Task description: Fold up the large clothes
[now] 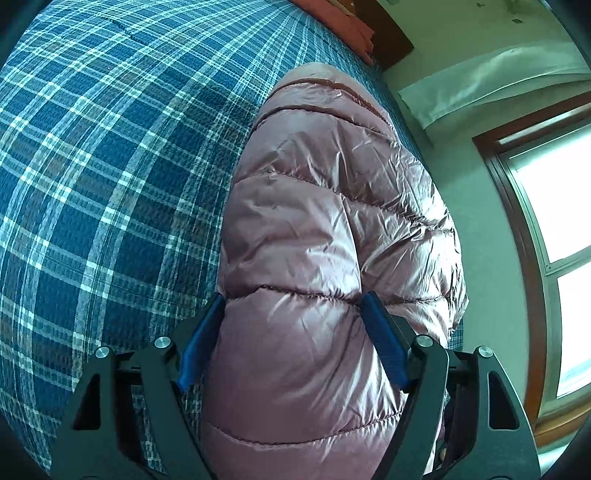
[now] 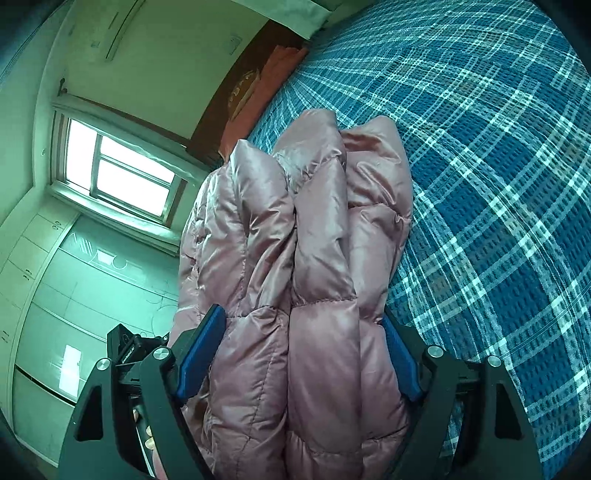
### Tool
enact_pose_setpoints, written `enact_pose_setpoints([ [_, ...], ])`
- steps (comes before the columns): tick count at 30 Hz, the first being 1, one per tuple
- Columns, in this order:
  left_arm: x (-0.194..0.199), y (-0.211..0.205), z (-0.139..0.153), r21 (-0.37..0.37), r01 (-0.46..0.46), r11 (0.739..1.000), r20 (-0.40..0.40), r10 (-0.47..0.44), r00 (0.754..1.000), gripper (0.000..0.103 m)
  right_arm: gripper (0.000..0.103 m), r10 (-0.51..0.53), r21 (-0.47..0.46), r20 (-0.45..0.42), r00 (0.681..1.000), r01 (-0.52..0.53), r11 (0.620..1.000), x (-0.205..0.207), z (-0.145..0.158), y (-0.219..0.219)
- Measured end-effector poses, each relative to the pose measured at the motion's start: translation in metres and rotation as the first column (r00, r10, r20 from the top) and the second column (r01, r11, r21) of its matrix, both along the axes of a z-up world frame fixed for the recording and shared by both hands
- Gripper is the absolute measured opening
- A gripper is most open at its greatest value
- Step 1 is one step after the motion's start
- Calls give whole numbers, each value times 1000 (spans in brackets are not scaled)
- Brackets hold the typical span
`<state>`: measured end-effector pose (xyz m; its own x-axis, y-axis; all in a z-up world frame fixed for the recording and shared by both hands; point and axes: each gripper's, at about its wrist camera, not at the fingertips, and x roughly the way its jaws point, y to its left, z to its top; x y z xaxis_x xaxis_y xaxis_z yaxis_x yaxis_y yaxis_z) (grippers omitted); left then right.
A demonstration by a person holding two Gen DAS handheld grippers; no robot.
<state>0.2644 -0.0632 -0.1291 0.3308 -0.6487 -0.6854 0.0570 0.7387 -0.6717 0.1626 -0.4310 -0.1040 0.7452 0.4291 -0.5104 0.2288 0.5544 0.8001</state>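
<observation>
1. The pink puffer jacket (image 1: 332, 236) lies bundled on a bed with a blue plaid bedspread (image 1: 110, 166), near the bed's edge on the window side.
2. The left gripper (image 1: 293, 314) has its blue pads (image 1: 201, 343) set apart, with a thick quilted fold of the jacket squeezed between them; both pads press into the fabric.
3. The right gripper (image 2: 301, 332) likewise pinches the jacket (image 2: 303, 236), its blue pads (image 2: 201, 350) on either side of several stacked folds.
4. The jacket's lower part runs out of both pictures at the bottom, behind the gripper frames, so its full shape cannot be made out. Sleeves, zipper and collar cannot be told apart among the folds.
5. In the right wrist view, part of the other gripper (image 2: 129, 349) shows at lower left, mostly hidden by the jacket and the frame.
6. A window (image 2: 118, 170) is washed out white; nothing outside can be seen.
7. An orange cloth (image 1: 332, 22) at the head of the bed is cut off by the picture's edge.
</observation>
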Motion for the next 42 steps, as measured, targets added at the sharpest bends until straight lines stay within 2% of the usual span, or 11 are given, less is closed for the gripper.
enact_pose_setpoints([
  [5, -2, 4, -5, -39, -23, 999, -41, 22, 999, 76, 79, -44, 20, 11, 999, 44, 999, -14, -9, -11],
  [11, -7, 4, -5, -68, -21, 997, -58, 17, 998, 78, 79, -2, 4, 7, 1000, 2, 1000, -17, -8, -9],
  [15, -3, 11, -17, -121, -53, 991, -125, 37, 991, 81, 78, -31, 24, -4, 1000, 31, 999, -17, -8, -8],
  [19, -3, 8, -18, -132, -9, 991, -103, -5, 995, 81, 80, 4, 28, 1, 1000, -4, 1000, -11, -3, -4],
  [22, -5, 6, -18, -127, 4, 992, -84, -15, 996, 73, 75, 17, 31, -10, 1000, -17, 999, -9, -5, -4],
  [24, -7, 5, -18, -124, 4, 992, -76, -14, 997, 65, 62, 21, 33, -18, 1000, -20, 999, -10, -5, -3],
  [26, -11, 2, -14, -102, 10, 995, -54, -16, 998, 56, 54, 18, 52, -16, 1000, -17, 999, -11, -8, -1],
  [30, -17, -4, -4, -69, 19, 997, -9, -19, 1000, 47, 43, -3, 78, 4, 1000, 2, 997, -16, -13, 2],
  [37, -26, -8, 9, -43, 42, 998, 47, -40, 998, 41, 37, -29, 141, 66, 997, 20, 990, -33, -25, -2],
  [42, -27, 0, 19, -46, 52, 998, 74, -48, 996, 35, 33, -36, 113, 74, 997, 28, 993, -39, -15, 6],
])
